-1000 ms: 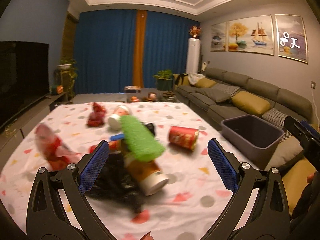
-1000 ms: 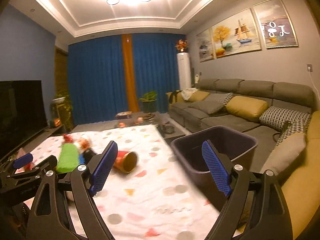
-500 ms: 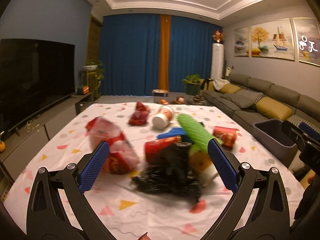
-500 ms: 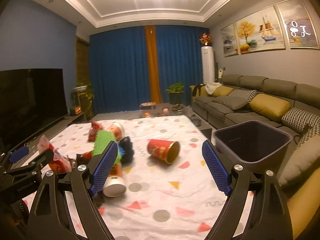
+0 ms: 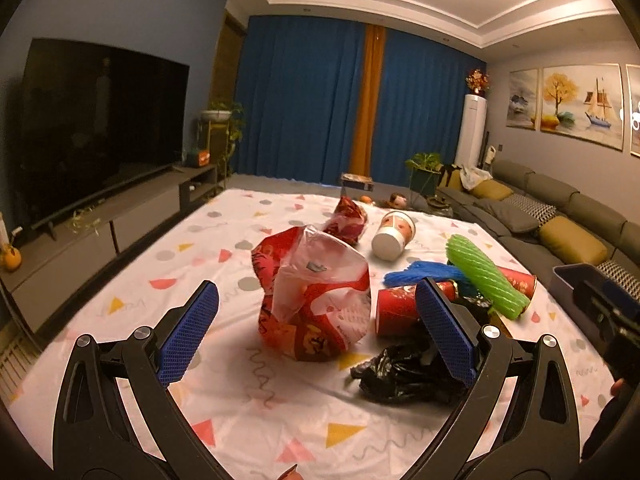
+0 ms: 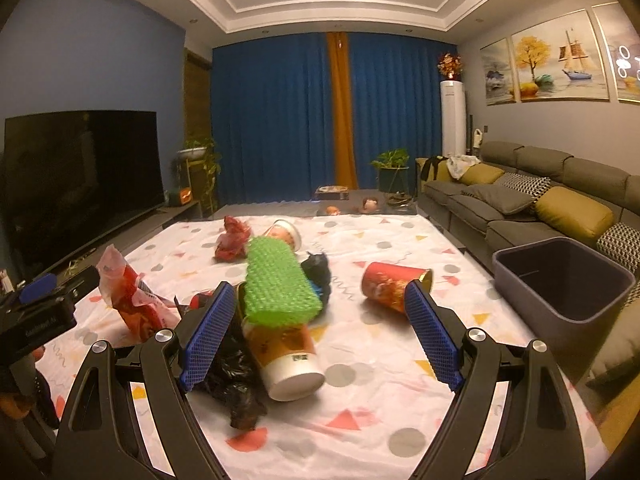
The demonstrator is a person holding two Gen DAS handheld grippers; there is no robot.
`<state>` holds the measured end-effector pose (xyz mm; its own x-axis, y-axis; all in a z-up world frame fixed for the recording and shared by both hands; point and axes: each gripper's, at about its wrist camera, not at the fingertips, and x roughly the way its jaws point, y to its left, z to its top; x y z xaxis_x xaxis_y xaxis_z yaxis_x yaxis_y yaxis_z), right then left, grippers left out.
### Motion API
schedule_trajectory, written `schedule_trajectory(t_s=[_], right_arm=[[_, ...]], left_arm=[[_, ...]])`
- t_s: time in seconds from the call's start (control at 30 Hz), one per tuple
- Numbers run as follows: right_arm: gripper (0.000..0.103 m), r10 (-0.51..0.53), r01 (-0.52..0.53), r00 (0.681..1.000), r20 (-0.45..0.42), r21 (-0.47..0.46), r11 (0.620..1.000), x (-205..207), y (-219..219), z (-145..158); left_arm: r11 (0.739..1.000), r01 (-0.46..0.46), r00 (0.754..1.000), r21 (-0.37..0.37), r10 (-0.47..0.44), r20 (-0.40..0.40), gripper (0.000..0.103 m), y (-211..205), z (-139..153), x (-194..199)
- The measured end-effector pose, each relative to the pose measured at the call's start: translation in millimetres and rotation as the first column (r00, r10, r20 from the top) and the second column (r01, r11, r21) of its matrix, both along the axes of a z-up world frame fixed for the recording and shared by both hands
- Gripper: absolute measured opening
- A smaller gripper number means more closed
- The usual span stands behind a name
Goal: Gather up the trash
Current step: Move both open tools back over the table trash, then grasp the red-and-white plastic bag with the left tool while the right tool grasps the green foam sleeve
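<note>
Trash lies on a patterned white cloth point(image 5: 224, 396). My left gripper point(image 5: 316, 334) is open, with a crumpled red and clear plastic bag point(image 5: 316, 300) between and just beyond its fingers. A black bag point(image 5: 404, 372), red cup point(image 5: 400, 308), green foam net point(image 5: 486, 276) and white cup point(image 5: 394, 234) lie to the right. My right gripper point(image 6: 320, 336) is open around an orange cup point(image 6: 286, 352) with the green net point(image 6: 278, 288) on top. A red cup point(image 6: 394, 286) lies beyond its right finger. The dark bin point(image 6: 564, 278) stands at the right.
A grey sofa point(image 6: 520, 200) with cushions runs along the right wall behind the bin. A TV point(image 5: 96, 120) on a low cabinet lines the left side. A crumpled red wrapper point(image 6: 234, 238) lies farther back. Blue curtains and plants are at the far end.
Both grippers have swung left, away from the bin toward the trash pile. The red and clear bag has come between the left fingers, and the orange cup between the right fingers.
</note>
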<state>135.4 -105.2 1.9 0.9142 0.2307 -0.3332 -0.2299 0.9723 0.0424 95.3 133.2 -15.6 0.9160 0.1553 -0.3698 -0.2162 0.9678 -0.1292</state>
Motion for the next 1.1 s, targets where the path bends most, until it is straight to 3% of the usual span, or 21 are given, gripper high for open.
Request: schedule_trajectory(t_s=[0.27,0.43,0.53,0.6,0.73,0.83,0.9,0.97,1.1], right_arm=[[0.084,0.032,-0.033,0.998,-0.049,-0.04,0.999,24.6,20.5,-11.0],[0.083,0.05,-0.056,0.995,-0.081,-0.073,0.996,41.9,34.7,-19.1],[0.077,0.06,-0.069,0.992,-0.108,-0.086,0.994,48.6,37.3,-23.6],[0.07,0.064,-0.075,0.99,-0.123,-0.089,0.993,52.8,38.8,-26.9],[0.059,0.069,-0.082,0.986,-0.151,-0.088,0.993,60.3,40.4,-31.5],[0.044,0.071,-0.086,0.984,-0.161,-0.088,0.992,62.0,39.5,-32.9],[0.026,0.074,-0.09,0.983,-0.169,-0.089,0.992,63.0,38.8,-33.8],[0.018,0.081,-0.095,0.982,-0.169,-0.076,0.993,62.6,37.0,-33.0],[0.014,0.079,-0.087,0.986,-0.148,-0.047,0.995,56.7,28.1,-26.6]], left_arm=[[0.999,0.018,0.997,-0.04,-0.021,-0.077,0.093,10.3,-17.3,45.5],[0.995,0.039,0.99,-0.092,-0.051,-0.131,0.071,20.0,-27.1,63.5],[0.992,0.054,0.986,-0.114,-0.071,-0.151,0.056,25.1,-33.0,69.4],[0.99,0.064,0.985,-0.126,-0.083,-0.15,0.044,25.6,-35.2,68.7],[0.987,0.089,0.984,-0.137,-0.109,-0.14,0.033,25.2,-37.3,66.2],[0.985,0.103,0.984,-0.135,-0.121,-0.128,0.027,22.8,-36.3,62.6],[0.985,0.113,0.985,-0.13,-0.128,-0.115,0.024,20.9,-33.7,58.3],[0.985,0.117,0.986,-0.127,-0.131,-0.104,0.022,17.8,-30.8,52.9],[0.984,0.126,0.988,-0.129,-0.136,-0.076,0.02,16.4,-23.5,41.5]])
